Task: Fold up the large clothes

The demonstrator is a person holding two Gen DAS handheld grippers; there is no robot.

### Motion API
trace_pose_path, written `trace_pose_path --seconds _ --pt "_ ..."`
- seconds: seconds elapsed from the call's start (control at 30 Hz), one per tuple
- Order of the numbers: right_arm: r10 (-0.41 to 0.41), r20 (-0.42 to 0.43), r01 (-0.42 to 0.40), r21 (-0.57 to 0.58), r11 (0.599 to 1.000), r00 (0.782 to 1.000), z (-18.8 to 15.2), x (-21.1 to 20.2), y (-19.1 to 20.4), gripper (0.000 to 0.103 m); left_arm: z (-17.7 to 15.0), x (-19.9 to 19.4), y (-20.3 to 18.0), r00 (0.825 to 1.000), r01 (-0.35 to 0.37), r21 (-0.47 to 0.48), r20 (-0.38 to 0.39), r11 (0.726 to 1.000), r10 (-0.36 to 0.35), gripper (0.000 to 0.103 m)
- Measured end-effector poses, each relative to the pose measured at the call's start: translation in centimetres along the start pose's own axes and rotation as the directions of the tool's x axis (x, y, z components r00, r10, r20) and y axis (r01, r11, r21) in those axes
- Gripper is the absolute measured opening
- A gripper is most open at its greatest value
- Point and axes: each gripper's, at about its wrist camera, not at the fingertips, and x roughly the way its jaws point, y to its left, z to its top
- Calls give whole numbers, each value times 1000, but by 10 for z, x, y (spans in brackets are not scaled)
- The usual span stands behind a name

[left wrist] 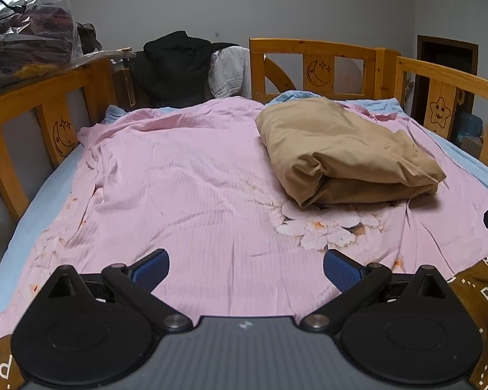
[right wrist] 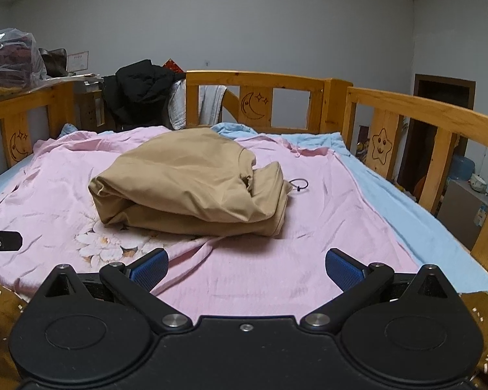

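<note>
With my left gripper (left wrist: 246,269) and right gripper (right wrist: 246,269) both spread wide and empty, I judge the tan garment (right wrist: 192,183), lying bundled on the pink sheet (right wrist: 325,195), soft, light and floppy, best pinched at its near folded edge.

Right claw (right wrist: 245,268): jaws spread wide, empty, at lower centre of frame above the pink sheet (right wrist: 244,279). Folded tan garment (right wrist: 192,185) lies at centre frame on the sheet. A black hair tie (right wrist: 299,184) lies just beside its right edge.
</note>
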Motion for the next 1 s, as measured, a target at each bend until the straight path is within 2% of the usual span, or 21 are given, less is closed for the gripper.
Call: trace_pose_path --seconds 1.0 --pt "1 -20 -1 19 1000 1000 -3 6 0 102 -6 5 1 1000 -6 7 -24 1000 6 102"
